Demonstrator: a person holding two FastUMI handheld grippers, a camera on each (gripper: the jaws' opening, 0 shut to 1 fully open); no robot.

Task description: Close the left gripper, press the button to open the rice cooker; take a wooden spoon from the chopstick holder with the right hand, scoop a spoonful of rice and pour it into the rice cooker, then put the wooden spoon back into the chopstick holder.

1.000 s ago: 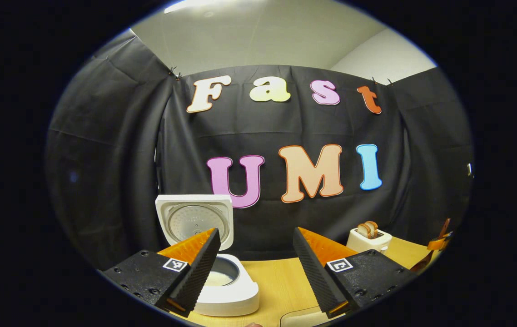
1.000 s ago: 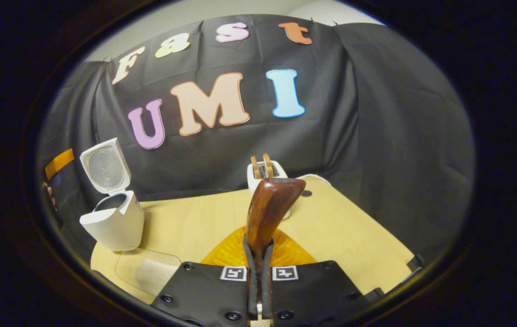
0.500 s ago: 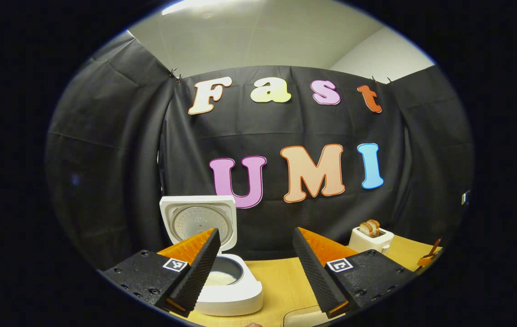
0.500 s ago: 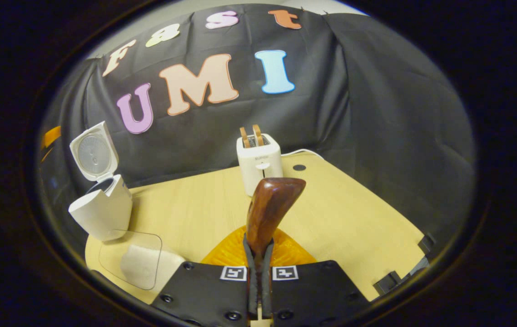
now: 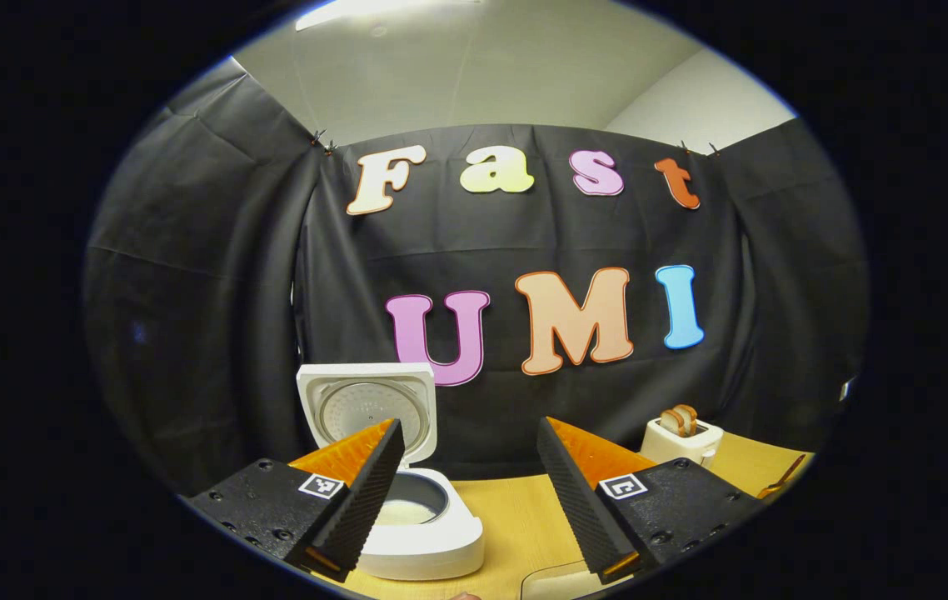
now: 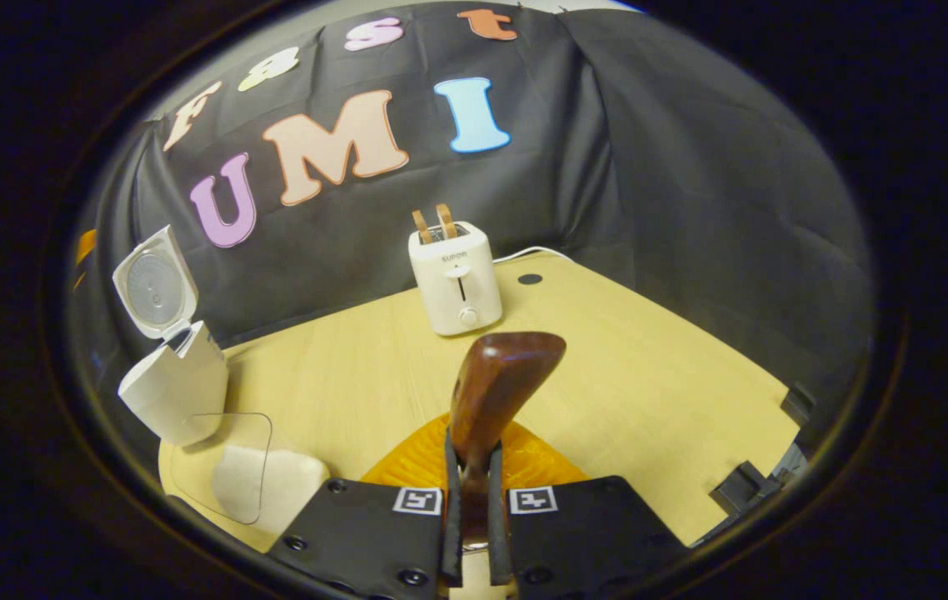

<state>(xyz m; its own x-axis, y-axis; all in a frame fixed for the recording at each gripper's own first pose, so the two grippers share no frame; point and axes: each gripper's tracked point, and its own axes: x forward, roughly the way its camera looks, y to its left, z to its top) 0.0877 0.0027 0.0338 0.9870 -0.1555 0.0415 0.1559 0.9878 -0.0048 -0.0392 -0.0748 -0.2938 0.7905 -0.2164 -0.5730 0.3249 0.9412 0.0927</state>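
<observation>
While the right gripper (image 6: 474, 533) squeezes both fingers tight on the wooden spoon (image 6: 495, 387), the spoon's brown end sticks up in front of it, over the bench (image 6: 632, 375). Off to the left of the spoon stands the rice cooker (image 6: 174, 392) with its lid up, so the button job looks done, and a clear rice box (image 6: 232, 475) sits just beside the cooker. The left gripper (image 5: 470, 487) hangs wide open, holding nothing, near the cooker; I think scooping, pouring and putting the spoon back are still left.

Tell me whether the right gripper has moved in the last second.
Yes. The right gripper, shut on the spoon, has tilted down and swung right: the toaster has risen clear of the spoon and slid left.
</observation>
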